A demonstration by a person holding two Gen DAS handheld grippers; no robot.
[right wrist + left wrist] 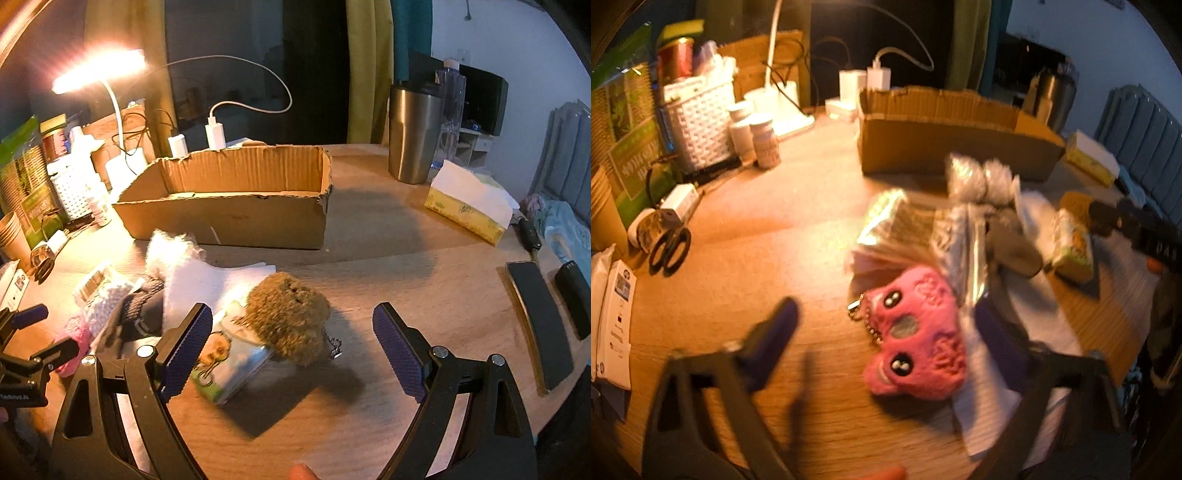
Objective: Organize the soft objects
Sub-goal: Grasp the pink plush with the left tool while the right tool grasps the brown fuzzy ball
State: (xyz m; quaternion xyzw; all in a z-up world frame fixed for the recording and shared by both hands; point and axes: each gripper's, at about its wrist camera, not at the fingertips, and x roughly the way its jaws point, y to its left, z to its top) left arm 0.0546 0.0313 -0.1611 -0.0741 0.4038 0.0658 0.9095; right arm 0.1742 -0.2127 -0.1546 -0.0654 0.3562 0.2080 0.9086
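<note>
Still, cardboard box (pixel 229 218) apparently empty.

cardboard box (pixel 236 199) at table (pixel 406 280) centre; plush pile (pixel 177 291) before it; tumbler (pixel 413 133) right behind; basket (pixel 74 192) left.

one box (pixel 225 218), two plush toys (pixel 291 314)
</note>
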